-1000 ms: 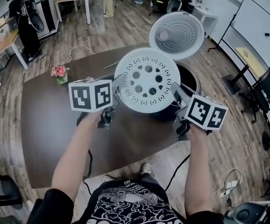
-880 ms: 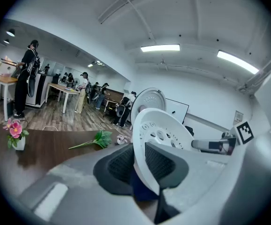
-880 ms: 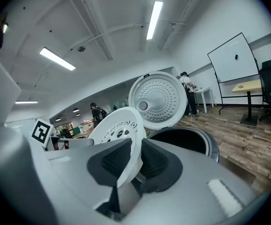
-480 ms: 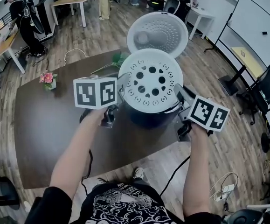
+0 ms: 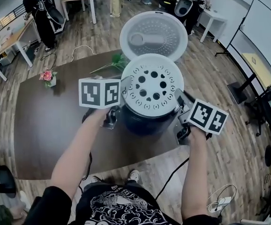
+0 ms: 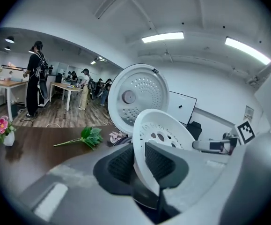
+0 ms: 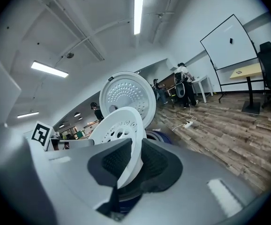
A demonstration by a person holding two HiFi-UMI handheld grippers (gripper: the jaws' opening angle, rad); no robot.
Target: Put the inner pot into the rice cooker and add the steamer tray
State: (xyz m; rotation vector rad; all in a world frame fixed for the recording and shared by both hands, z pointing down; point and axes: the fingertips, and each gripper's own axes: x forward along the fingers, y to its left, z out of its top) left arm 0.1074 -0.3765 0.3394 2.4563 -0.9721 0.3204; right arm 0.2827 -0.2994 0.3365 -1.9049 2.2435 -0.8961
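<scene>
Steamer tray (image 5: 152, 86), white, perforated — rim clamped at 9 o'clock by the left gripper (image 5: 124, 90) and at 3 o'clock by the right gripper (image 5: 178, 98), held over the open rice cooker (image 5: 144, 123), probably so it lowers in evenly.

Both arms stretch forward — left hand-held gripper (image 5: 124, 86) and right hand-held gripper (image 5: 179, 99) clamp the steamer tray (image 5: 151, 83).

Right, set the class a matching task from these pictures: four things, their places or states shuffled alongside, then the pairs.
1 steamer tray
2 lid
3 pink flower
4 leafy sprig

A lying flat on the table
B clamped at its rim by left gripper and right gripper, above the rice cooker
C standing in a small vase
D swung open, upright

Pairs: 1-B, 2-D, 3-C, 4-A
</scene>
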